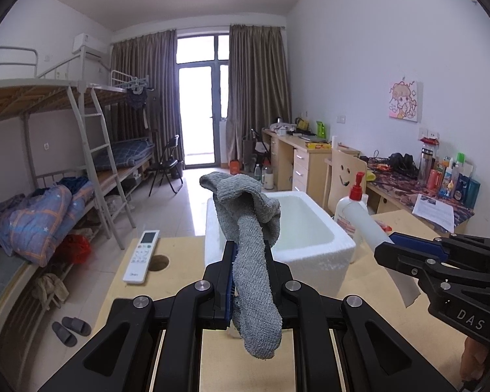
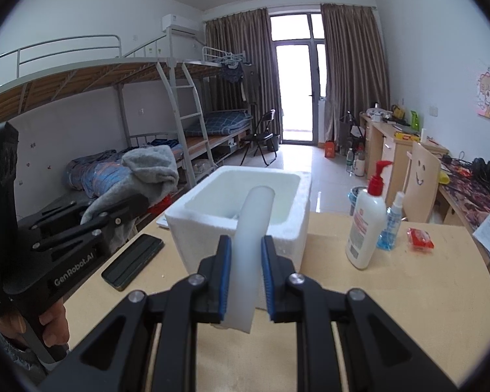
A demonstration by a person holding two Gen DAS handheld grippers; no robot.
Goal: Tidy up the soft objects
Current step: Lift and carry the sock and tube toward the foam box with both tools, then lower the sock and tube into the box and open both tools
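Lighting: soft daylight from the glass balcony door, overexposed to white; sheen on the floor tiles. Shadows: faint. Sharpness: good in both views. Distortion: strong fisheye bending; black vignette at every corner.

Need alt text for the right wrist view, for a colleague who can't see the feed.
The right gripper is shut on a white foam tube that points up toward an open white foam box on a light wooden table. At left, the left gripper holds a grey sock; a black phone and a lotion pump bottle flank the box.
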